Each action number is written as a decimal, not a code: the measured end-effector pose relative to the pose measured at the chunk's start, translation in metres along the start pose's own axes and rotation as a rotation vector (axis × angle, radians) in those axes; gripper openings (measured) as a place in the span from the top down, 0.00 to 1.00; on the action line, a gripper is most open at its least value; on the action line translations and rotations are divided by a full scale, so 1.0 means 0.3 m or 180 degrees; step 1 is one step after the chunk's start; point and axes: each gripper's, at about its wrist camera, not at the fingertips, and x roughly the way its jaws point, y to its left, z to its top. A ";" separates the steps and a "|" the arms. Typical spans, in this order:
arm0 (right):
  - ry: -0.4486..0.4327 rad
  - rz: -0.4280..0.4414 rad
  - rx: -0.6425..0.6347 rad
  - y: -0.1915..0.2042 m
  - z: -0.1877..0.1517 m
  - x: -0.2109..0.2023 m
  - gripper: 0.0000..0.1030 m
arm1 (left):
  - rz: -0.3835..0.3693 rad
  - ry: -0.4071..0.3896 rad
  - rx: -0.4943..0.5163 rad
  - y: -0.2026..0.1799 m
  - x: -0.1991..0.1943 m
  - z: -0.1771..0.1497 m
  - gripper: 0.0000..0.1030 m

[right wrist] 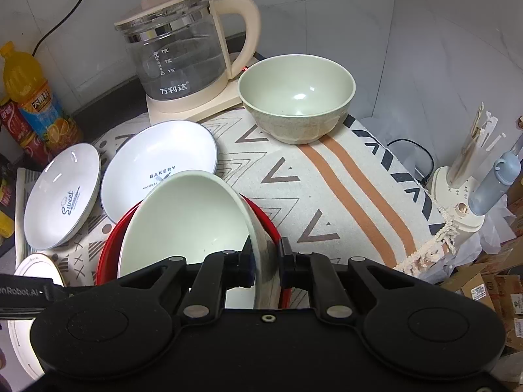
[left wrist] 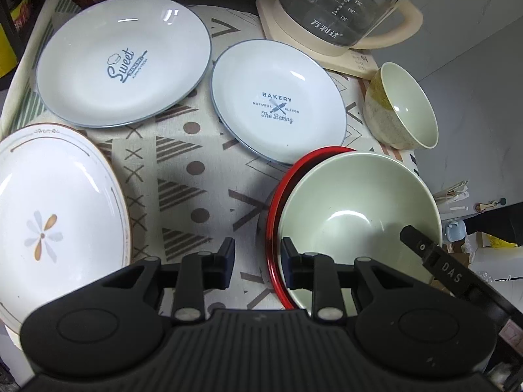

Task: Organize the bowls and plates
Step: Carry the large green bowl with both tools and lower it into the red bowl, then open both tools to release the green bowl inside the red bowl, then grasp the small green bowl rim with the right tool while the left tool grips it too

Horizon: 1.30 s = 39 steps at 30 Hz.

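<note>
Patterned tablecloth [left wrist: 196,176], my left view: Sweet plate [left wrist: 122,60], Bakery plate [left wrist: 278,104], flower plate [left wrist: 55,215], small bowl [left wrist: 402,107]. My left gripper [left wrist: 258,261] hangs apart, empty, beside the red plate [left wrist: 273,225].

Right view: my right gripper [right wrist: 266,261] is clamped on the large bowl [right wrist: 189,219] rim, tilted over the red plate; kettle [right wrist: 183,55] behind.

Home kitchen corner: kettle [right wrist: 183,58], juice bottle [right wrist: 31,98], tiled wall [right wrist: 359,9].

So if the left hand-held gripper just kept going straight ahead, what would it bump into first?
Probably the patterned tablecloth: the left hand-held gripper points at bare cloth between the flower plate and red-rimmed bowl. Farther on is the Bakery plate; depth is unclear.
</note>
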 end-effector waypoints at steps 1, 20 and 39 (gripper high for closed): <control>-0.0003 0.0005 -0.0004 -0.001 0.003 -0.004 0.87 | -0.0002 -0.0003 0.0007 -0.003 0.001 0.000 0.74; -0.0143 0.0453 0.0216 -0.083 0.001 -0.126 0.18 | -0.0007 -0.0154 0.0196 -0.059 -0.092 0.022 0.39; -0.0411 0.0388 0.0811 -0.270 0.049 -0.116 0.00 | -0.0242 -0.0525 0.0527 -0.258 -0.113 0.119 0.09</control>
